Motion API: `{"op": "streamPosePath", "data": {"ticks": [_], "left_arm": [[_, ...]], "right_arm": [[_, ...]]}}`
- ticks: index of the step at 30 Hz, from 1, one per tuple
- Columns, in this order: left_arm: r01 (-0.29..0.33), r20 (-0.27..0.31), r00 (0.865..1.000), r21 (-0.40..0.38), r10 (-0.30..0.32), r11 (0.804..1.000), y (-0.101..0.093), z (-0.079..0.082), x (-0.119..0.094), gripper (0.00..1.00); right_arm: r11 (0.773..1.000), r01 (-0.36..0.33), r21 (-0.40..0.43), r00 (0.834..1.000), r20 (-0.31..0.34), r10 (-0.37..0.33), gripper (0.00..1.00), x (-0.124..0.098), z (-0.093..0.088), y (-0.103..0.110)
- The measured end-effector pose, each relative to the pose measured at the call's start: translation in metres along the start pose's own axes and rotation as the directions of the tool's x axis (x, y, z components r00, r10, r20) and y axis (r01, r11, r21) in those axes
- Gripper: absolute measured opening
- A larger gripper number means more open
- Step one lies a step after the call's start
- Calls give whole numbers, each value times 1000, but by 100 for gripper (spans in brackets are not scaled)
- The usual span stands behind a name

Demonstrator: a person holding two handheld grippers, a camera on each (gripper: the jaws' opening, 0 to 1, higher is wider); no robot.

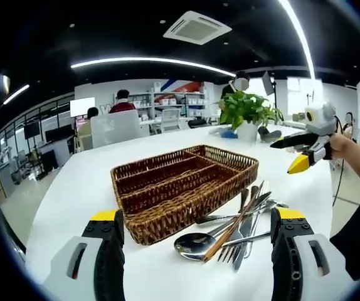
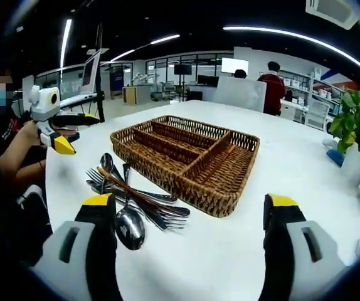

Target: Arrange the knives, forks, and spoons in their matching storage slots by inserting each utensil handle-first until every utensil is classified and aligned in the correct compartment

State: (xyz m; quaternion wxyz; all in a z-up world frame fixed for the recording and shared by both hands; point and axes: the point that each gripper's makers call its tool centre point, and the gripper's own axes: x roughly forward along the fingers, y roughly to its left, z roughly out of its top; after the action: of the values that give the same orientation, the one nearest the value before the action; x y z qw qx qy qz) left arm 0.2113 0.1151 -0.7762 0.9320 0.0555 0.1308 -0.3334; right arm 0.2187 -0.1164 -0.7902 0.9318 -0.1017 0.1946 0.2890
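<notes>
My left gripper stands with its jaws spread wide, black with yellow tips, and nothing between them. My right gripper is just as wide apart and also holds nothing. Both hang above the white table.

Just ahead of the left jaws lies the pile of utensils: polished metal spoons, forks and knives heaped crosswise, with a brown wooden pair of chopsticks slanting over them. A round spoon bowl lies nearest to me, fork tines beside it. In the right gripper view the same heap sits near the left jaw, a glossy spoon bowl closest.

Touching or just beside the pile is the wicker tray, a dark brown woven rectangle with slim long slots and one wider compartment; I see its slots bare. None of the cutlery is in it yet.

The table is smooth, matte white. At its far side stands a leafy green plant in a white pot. Beyond that is an open office with shelves, monitors, strip lights on a dark ceiling, and people seated in the distance.
</notes>
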Motion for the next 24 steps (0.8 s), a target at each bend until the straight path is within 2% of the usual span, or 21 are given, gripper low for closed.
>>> {"op": "streamPosePath", "data": {"ticks": [7,18,24], "left_arm": [[8,4,1000,3,-8,1000,-7,0,-3,99],[26,1,1000,2,-26,1000,-13,-1,-3,99],[33,3,999,5,-33,999,-14,-2,-3,99]], "right_arm": [[1000,-20,-7,1000,12,20,100,1,4,10],[998,-27,-54,1000,-15,26,100,1,2,13],[995,-54,-84,998,-35,51,97,4,2,18]]}}
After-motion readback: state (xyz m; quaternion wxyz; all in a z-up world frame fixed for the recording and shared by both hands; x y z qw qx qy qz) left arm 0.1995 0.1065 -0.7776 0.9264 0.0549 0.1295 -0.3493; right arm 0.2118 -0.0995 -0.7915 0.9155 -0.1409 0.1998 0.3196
